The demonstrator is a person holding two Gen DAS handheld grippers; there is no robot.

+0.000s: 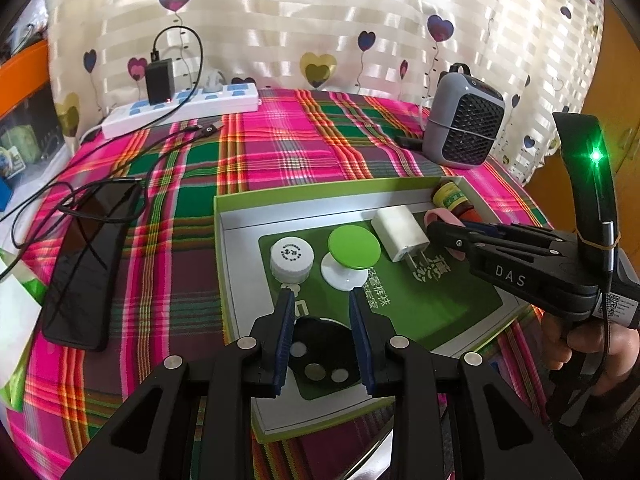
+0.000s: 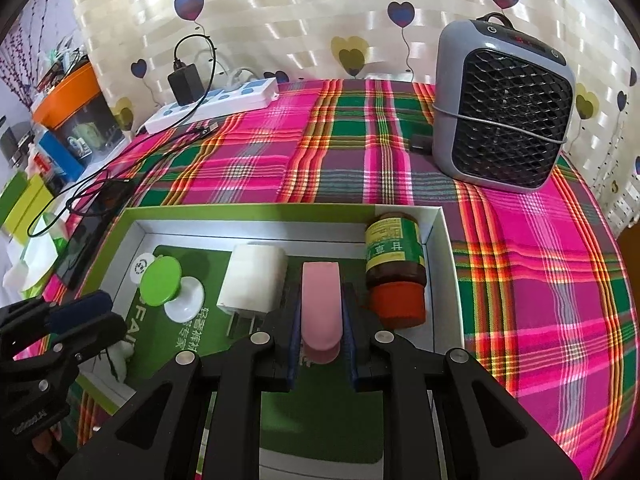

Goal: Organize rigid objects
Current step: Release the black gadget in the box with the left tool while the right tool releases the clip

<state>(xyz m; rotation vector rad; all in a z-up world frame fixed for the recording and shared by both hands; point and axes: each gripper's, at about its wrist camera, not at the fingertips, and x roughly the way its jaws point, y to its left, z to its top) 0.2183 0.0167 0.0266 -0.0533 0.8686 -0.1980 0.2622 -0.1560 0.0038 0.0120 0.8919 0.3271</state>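
The right gripper (image 2: 320, 344) has its jaws clamped on the pink case (image 2: 320, 300), long axis along the fingers, low over the green box (image 2: 440, 264) between the white charger (image 2: 254, 280) and brown bottle (image 2: 396, 268), while the left gripper (image 1: 320, 320) hangs narrowly parted and empty nearer the box's front edge.

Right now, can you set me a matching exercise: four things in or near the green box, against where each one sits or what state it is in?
Things:
1. pink piece
2. brown bottle
3. white charger
4. phone

Places or states:
A. on the plaid cloth, outside the box
B. clamped between the right gripper's jaws
C. lying in the box's far right corner, red cap toward the camera
D. in the box, between the green disc and the pink piece

Pairs: 1-B, 2-C, 3-D, 4-A
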